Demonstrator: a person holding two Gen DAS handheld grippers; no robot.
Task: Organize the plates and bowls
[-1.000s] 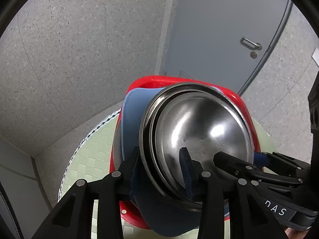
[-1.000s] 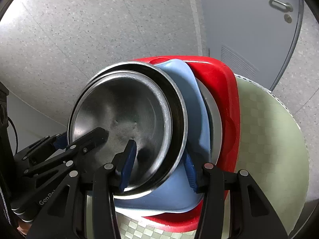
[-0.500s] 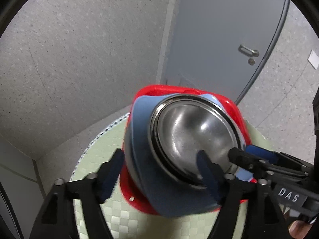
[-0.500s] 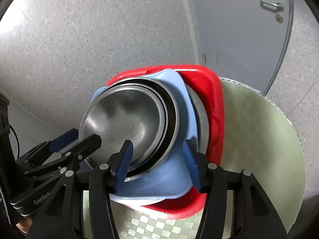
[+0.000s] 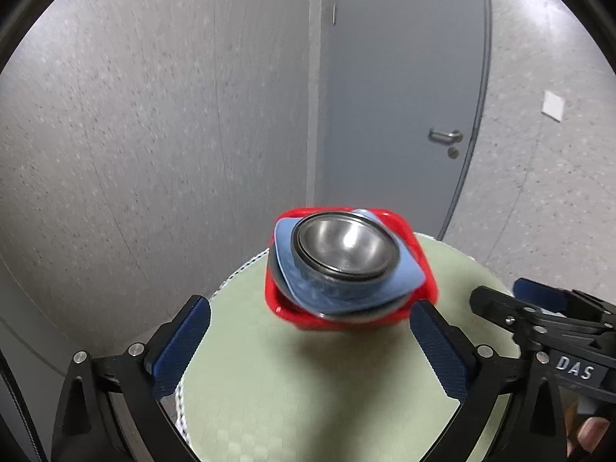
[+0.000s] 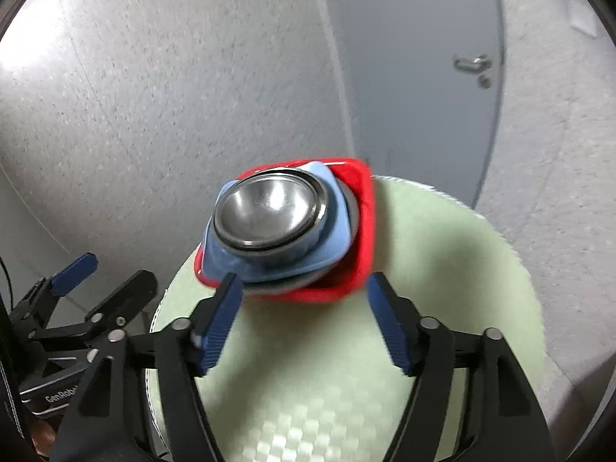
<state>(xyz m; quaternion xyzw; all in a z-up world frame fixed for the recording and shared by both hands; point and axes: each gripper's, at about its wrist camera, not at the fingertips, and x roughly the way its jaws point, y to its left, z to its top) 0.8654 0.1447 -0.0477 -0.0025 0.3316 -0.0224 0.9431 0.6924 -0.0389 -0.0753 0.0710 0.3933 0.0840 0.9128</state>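
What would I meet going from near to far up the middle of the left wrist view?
Left gripper, jaws wide open and empty → bare green checked table mat → red square tray → blue plate → nested steel bowls → grey door.

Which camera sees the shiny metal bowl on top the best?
The right wrist view shows it best: the shiny metal bowl fills more of the picture, with its whole round rim clear. The left wrist view shows the same bowl smaller and farther off, nested in the blue dish and red dish.
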